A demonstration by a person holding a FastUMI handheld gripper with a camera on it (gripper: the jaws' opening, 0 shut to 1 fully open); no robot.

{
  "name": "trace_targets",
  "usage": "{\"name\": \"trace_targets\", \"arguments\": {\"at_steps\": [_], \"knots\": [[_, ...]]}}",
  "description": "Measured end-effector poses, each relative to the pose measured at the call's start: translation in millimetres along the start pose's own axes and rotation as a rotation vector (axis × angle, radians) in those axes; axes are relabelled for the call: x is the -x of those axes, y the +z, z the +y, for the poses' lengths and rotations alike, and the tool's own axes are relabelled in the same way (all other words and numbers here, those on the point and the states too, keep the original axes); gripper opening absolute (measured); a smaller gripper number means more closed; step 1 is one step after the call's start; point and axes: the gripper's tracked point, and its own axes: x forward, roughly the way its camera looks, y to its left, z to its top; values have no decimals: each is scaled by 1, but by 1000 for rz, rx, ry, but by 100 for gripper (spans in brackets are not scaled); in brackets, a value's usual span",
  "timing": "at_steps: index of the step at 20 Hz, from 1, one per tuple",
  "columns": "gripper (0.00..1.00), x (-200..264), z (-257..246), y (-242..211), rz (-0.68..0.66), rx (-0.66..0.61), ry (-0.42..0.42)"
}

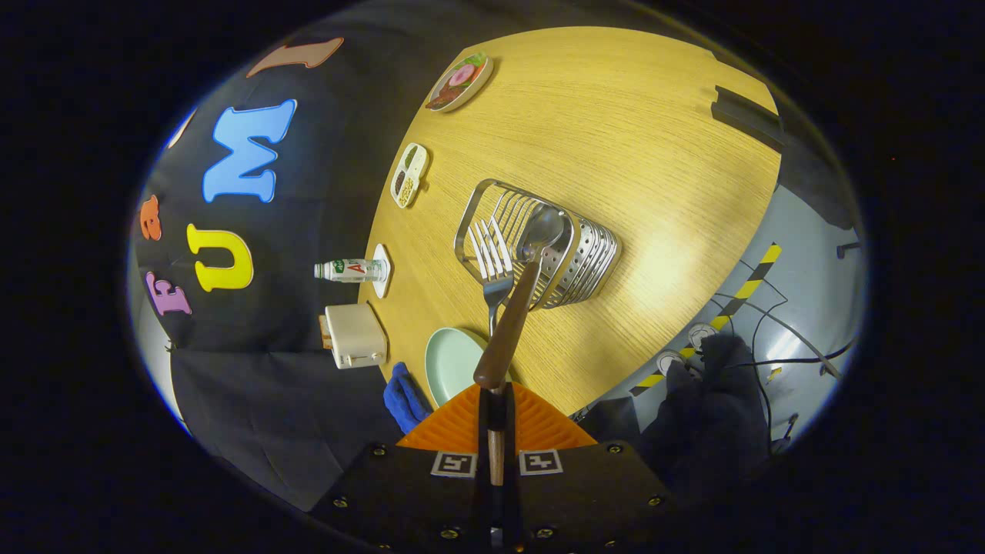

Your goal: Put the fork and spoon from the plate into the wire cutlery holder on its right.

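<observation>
My gripper [496,404] is shut on a brown wooden handle that runs between its fingers. This handle lines up with the fork [492,265], whose tines reach the near rim of the wire cutlery holder [592,261]. The spoon [541,231] has its bowl over the holder's opening. Its wooden handle slants back across the fork's neck and ends right at my fingertips. I cannot tell whether the fingers press on the spoon too. The pale green plate [449,362] lies on the table just ahead of the fingers, beside the holder, with nothing visible on it.
On the wooden table [654,154] stand a white toaster [354,335], a small bottle on a coaster [352,270], a divided white dish [409,175] and a food plate [459,81]. A blue cloth [404,400] lies by the green plate. Cables and striped tape [750,285] cross the floor past the table's edge.
</observation>
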Motion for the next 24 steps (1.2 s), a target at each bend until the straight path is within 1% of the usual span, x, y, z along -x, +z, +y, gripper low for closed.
{"name": "trace_targets", "arguments": {"at_steps": [5,15,18,19,21,22,24], "knots": [[6,-1,5,2,33,-106,16],[6,1,5,9,51,-188,14],[7,1,6,11,40,-184,13],[12,2,6,13,30,-177,14],[12,3,12,17,16,-179,30],[20,7,14,19,10,-182,35],[21,9,14,21,-3,-189,35]]}}
